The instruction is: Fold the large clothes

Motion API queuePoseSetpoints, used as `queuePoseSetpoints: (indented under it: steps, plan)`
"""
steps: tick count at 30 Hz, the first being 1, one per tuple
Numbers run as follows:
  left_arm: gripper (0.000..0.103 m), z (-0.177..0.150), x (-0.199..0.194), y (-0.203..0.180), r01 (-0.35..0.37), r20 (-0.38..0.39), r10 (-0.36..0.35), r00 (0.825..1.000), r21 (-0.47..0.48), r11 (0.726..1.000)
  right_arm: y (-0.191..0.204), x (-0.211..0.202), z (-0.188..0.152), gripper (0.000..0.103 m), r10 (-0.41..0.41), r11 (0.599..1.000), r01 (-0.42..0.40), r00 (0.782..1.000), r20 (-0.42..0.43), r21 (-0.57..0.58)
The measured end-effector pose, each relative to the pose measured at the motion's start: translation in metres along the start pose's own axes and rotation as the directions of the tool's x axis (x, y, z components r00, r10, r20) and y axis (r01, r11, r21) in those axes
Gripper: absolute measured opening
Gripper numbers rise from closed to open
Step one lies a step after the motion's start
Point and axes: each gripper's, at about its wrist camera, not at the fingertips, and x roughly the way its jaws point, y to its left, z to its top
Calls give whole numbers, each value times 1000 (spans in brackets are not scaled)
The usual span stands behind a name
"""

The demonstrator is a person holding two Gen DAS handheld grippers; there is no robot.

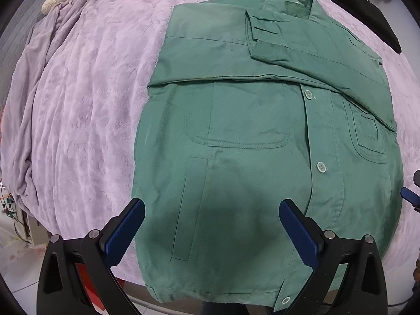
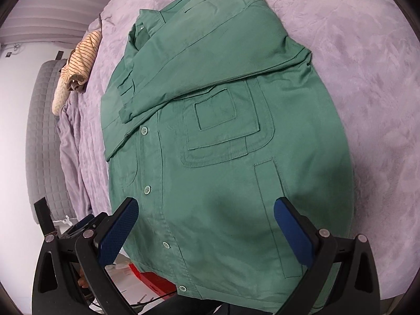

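Green jacket (image 1: 249, 157) flat on bed (image 1: 92, 105), sleeves folded across chest, hem nearest me. My left gripper (image 1: 210, 225) and right gripper (image 2: 207, 223) both spread wide, empty, above hem. Risk: uneven pinch, sleeves sliding off during fold.

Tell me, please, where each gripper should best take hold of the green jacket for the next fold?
Probably the bottom hem of the jacket, one gripper per corner, coming from the near edge of the bed. The sleeves are already folded across the chest, so the hem is the free edge, and it overhangs the blanket towards you. The left gripper and right gripper are both open above that end.
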Motion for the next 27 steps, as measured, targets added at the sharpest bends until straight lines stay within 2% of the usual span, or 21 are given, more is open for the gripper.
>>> queuePoseSetpoints:
  steps: [6,12,16,21,27]
  plan:
    - [102,-36,16,32,20,-30,-21,999,-24,1000,11,14,-32,103,-21,1000,21,1000,-19,0]
    - [102,-81,35,71,23,-85,-27,996,-54,998,11,29,-80,103,-31,999,32,999,-35,35]
    - [102,-103,46,93,57,-126,-66,990,-69,996,8,30,-107,103,-40,997,42,999,-30,62]
    - [102,-120,58,112,79,-161,-96,982,-106,991,-11,13,-128,103,-66,991,63,998,19,122]
    - [102,-130,68,110,207,-188,-226,956,-116,971,-54,-24,-142,103,-135,961,97,982,135,259]
